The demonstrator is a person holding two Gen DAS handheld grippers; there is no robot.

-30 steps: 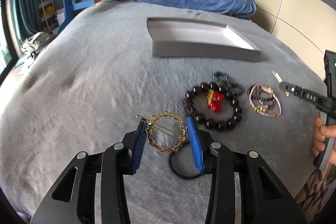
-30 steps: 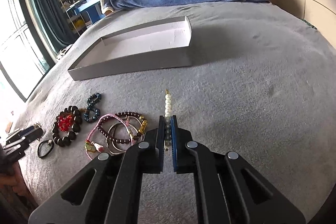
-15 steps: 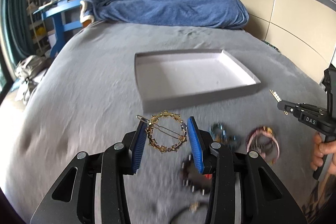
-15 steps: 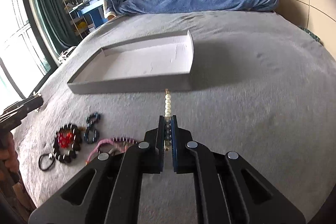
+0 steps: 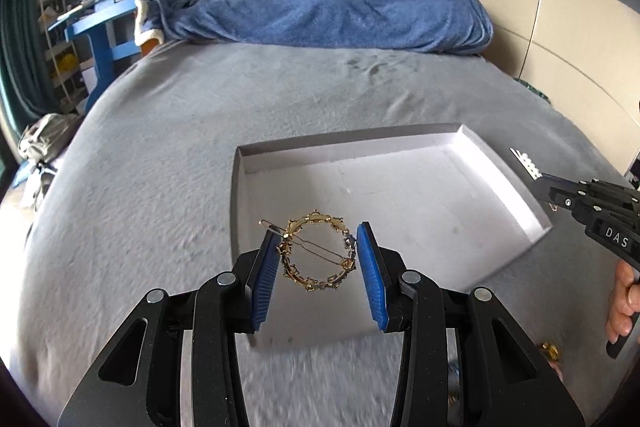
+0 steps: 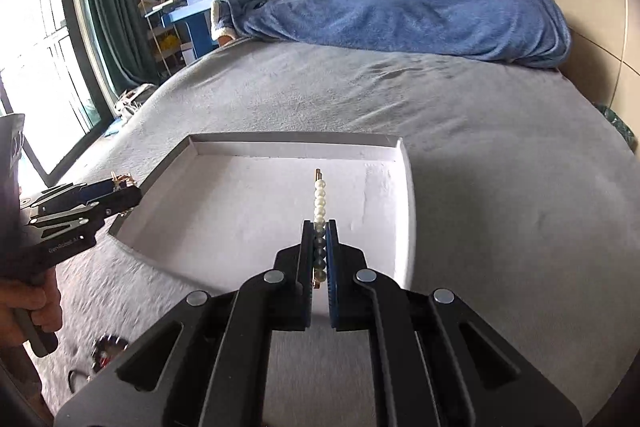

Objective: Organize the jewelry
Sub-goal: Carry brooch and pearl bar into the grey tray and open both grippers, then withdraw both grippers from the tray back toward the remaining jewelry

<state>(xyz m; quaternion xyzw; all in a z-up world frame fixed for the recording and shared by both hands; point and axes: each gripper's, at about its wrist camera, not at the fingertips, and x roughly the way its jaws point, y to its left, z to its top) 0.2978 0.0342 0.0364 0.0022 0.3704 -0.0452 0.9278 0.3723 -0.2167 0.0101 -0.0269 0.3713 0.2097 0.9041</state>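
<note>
The white tray (image 5: pixel 448 143) on the bed (image 5: pixel 160 147) is seen bare inside. Above it, a gold ring clip (image 5: pixel 316 253) is pinched by the left gripper (image 5: pixel 318 267); a pearl clip (image 6: pixel 319 195), long axis pointing away, is clamped in the right gripper (image 6: pixel 319 259).

Grey bed (image 6: pixel 500 155): white tray (image 6: pixel 402 187), blue blanket (image 6: pixel 400 11) on it.
</note>
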